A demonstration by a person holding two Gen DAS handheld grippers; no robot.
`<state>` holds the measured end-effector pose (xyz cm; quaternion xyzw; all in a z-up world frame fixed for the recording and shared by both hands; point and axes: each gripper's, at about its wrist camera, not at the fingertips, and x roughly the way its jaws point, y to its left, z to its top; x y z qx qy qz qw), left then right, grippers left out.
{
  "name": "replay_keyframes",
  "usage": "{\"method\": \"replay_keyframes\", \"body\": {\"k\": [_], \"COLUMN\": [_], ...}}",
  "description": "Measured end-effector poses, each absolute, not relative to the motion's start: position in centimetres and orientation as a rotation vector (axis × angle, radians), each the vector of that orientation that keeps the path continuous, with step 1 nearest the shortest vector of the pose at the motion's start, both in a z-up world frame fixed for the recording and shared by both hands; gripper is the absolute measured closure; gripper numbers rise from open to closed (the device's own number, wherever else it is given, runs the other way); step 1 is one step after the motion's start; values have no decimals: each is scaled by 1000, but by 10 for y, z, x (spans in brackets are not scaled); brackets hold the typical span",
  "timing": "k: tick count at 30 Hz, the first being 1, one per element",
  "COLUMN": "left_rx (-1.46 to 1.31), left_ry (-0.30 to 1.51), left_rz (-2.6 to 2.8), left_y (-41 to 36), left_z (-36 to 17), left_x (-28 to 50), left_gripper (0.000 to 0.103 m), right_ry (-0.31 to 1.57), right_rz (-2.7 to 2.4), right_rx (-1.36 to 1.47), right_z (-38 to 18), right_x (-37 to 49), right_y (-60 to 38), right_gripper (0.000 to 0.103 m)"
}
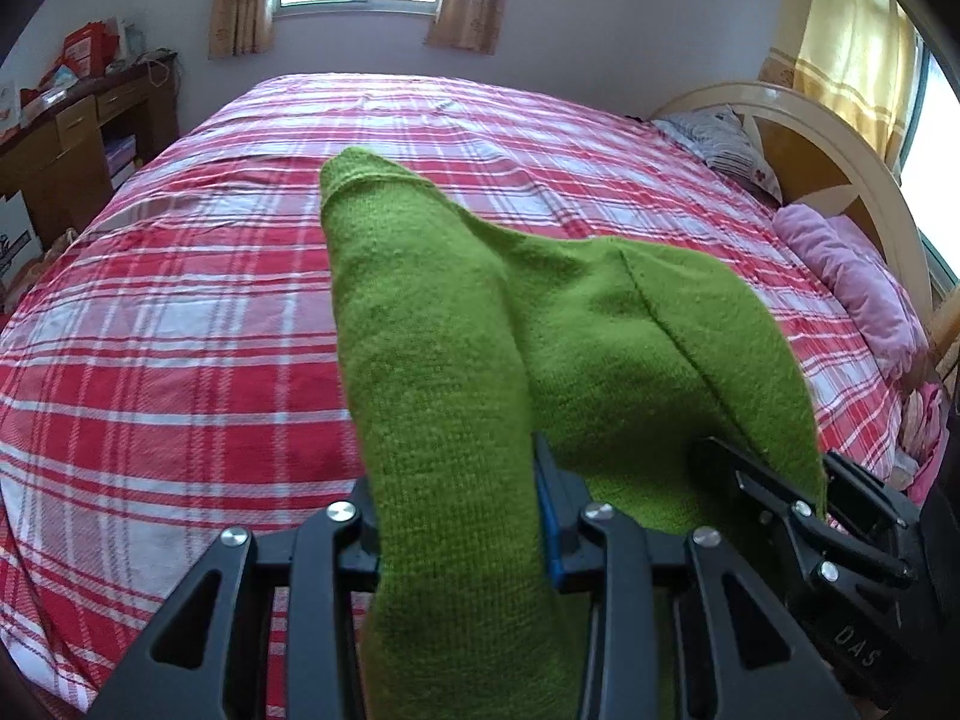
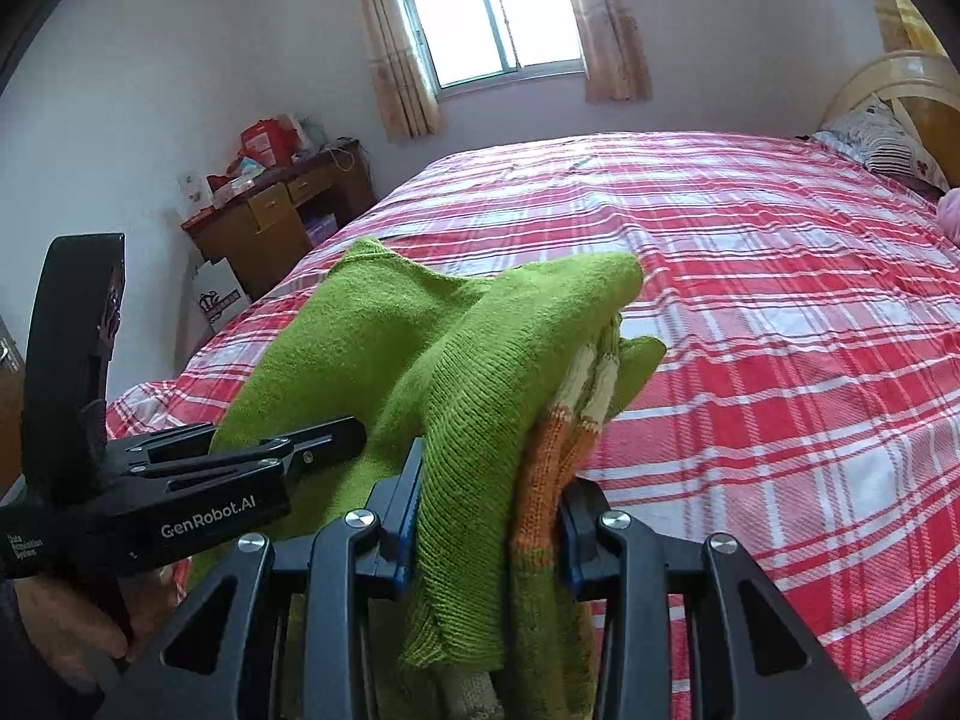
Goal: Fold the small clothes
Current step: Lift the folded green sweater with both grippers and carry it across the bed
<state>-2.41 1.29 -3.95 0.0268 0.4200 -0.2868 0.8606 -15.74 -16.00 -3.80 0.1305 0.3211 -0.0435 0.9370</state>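
Observation:
A small green knitted sweater with orange and cream striped trim is held up in the air over the bed. My left gripper is shut on one bunched part of it; the cloth drapes over and hides its fingertips. My right gripper is shut on another bunched part, green knit and striped trim pressed between its blue pads. The two grippers are close together: the right one shows at the right edge of the left wrist view, the left one at the left of the right wrist view.
A wide bed with a red and white plaid sheet lies under the sweater. Pillows and a pink blanket lie by the wooden headboard at right. A cluttered wooden desk stands by the far left wall under a window.

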Motion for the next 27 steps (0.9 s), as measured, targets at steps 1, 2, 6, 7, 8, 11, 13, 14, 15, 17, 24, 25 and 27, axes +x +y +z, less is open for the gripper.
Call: {"method": "replay_keyframes", "body": {"k": [1, 2, 6, 7, 8, 11, 13, 14, 15, 17, 24, 25, 27], "left_rx": [53, 47, 26, 22, 16, -5, -16, -21, -25, -30, -61, -63, -70], "left_ry": [881, 881, 875, 871, 867, 861, 855, 851, 847, 838, 828, 827, 825], "left_rz": [-596, -587, -547, -539, -528, -498, -472, -462, -449, -424, -355, -346, -325], "left_y": [17, 20, 37, 42, 47, 64, 76, 82, 88, 99, 133, 136, 144], "left_z": [-40, -39, -38, -38, -37, -35, -33, -33, -33, -31, -31, -31, -31], "left_x": [-23, -22, -17, -16, -15, -10, -6, -5, -4, -1, 9, 11, 16], "left_gripper": [66, 66, 66, 66, 66, 66, 66, 66, 66, 66, 66, 66, 66], "right_ry": [657, 658, 655, 653, 651, 645, 644, 643, 641, 637, 628, 627, 624], "right_rz": [-83, -73, -36, -30, -20, 16, 36, 48, 62, 84, 158, 168, 191], "right_rx": [266, 264, 254, 251, 246, 232, 226, 223, 220, 212, 181, 179, 172], "right_z": [-38, -38, -35, -35, -33, -30, -29, -28, -27, -25, -21, -21, -21], "right_x": [-155, -152, -140, -137, -134, -121, -113, -109, -105, -97, -70, -67, -58], "right_y": [-157, -153, -137, -133, -129, -113, -104, -100, -94, -84, -51, -47, -36], "right_gripper": [66, 66, 66, 66, 66, 66, 66, 66, 66, 66, 66, 66, 66]}}
